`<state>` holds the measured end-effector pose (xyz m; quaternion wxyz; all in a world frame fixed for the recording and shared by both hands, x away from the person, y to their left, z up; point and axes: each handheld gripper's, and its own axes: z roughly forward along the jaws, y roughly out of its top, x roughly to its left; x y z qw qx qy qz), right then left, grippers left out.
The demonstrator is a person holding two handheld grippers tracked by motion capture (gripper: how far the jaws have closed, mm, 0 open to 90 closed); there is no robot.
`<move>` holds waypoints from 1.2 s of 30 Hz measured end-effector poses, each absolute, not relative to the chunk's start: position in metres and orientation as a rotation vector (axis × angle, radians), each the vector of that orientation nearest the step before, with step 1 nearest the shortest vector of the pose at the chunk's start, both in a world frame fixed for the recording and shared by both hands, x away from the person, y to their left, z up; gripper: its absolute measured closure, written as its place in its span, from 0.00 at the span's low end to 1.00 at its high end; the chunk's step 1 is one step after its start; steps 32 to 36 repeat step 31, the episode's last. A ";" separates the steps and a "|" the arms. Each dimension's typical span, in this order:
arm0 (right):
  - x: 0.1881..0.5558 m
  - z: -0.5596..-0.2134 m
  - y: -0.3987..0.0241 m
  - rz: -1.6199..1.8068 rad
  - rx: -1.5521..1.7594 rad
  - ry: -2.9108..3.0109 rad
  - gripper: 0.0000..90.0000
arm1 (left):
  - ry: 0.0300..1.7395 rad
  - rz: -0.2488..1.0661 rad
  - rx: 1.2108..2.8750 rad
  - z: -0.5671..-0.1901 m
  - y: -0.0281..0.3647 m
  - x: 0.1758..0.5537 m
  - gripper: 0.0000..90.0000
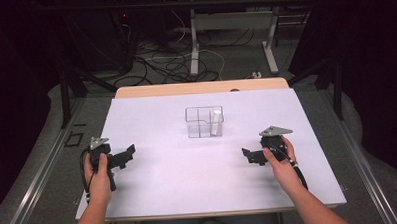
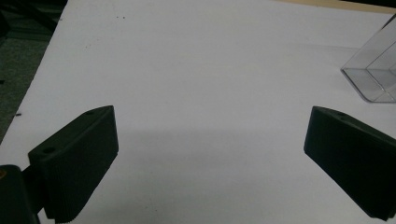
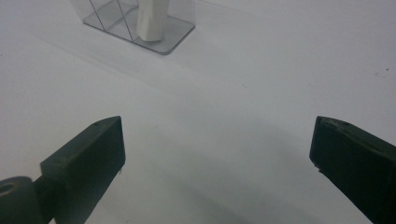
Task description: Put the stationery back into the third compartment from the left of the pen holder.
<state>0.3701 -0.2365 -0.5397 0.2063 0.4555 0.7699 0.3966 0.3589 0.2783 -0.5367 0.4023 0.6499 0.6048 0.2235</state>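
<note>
A clear plastic box [image 1: 204, 122] with inner dividers stands at the middle of the white table top [image 1: 178, 172]. A white tube [image 1: 216, 122] leans upright in its right-hand compartment. My left gripper [image 1: 129, 152] rests at the table's left side, jaws wide open on nothing, pointing toward the box. My right gripper [image 1: 246, 154] sits at the right, open as well, empty. In the left gripper view the box corner [image 2: 373, 74] shows at the right edge beyond the gripper [image 2: 210, 140]. Ahead of the gripper [image 3: 217, 144], the right gripper view shows the box [image 3: 140, 23] and the tube [image 3: 152, 18].
The white sheet covers a wooden table whose far edge [image 1: 200, 88] shows. Beyond it stand desk legs [image 1: 194, 42] and tangled cables [image 1: 170, 63] on the floor. Dark frame posts [image 1: 64, 91] flank both sides.
</note>
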 end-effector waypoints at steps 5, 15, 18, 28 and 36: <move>0.371 -0.540 -0.238 1.106 1.276 2.148 0.03 | 1.531 0.560 1.661 -0.541 0.276 0.360 0.05; 0.372 -0.541 -0.240 1.097 1.278 2.143 0.04 | 1.531 0.554 1.696 -0.545 0.274 0.363 0.05; 0.372 -0.541 -0.240 1.095 1.278 2.143 0.04 | 1.531 0.554 1.702 -0.546 0.272 0.363 0.05; 0.373 -0.543 -0.240 1.090 1.288 2.142 0.04 | 1.523 0.558 1.711 -0.545 0.269 0.363 0.05; 0.373 -0.543 -0.241 1.090 1.292 2.141 0.04 | 1.522 0.554 1.713 -0.545 0.269 0.363 0.05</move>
